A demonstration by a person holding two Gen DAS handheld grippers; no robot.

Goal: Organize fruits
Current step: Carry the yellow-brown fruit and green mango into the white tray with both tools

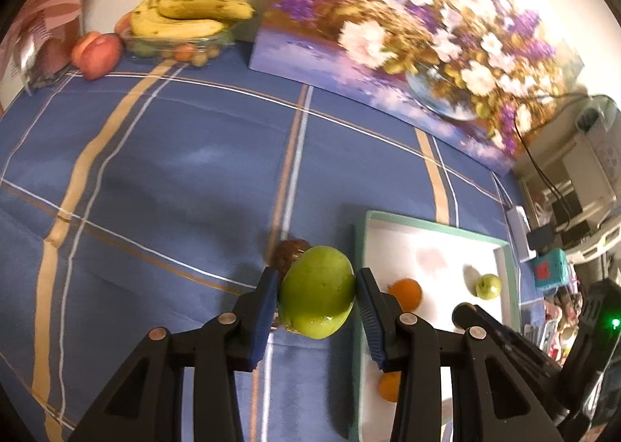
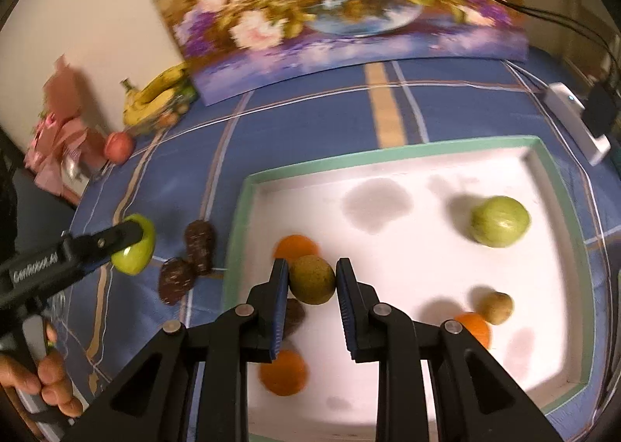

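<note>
My left gripper is clamped on a green apple, pads tight on both sides, held above the blue plaid table just left of the tray's green rim. My right gripper is clamped on a brownish-green round fruit, held over the white tray near its left wall. Under and around it in the tray: three oranges, one behind the pads, one low near the front, one at right touching a small tan fruit, plus a second green apple far right and something dark under my left pad, cannot tell what. Outside the tray, two dark brown fruits lie on the cloth beside the rim. Bananas and a peach sit at the far edge. Step looks like mid-transfer, both fruits carried toward the tray. Next probably: lower the right fruit onto bare tray floor, open, then swing left apple over the rim next to the other apple.
</note>
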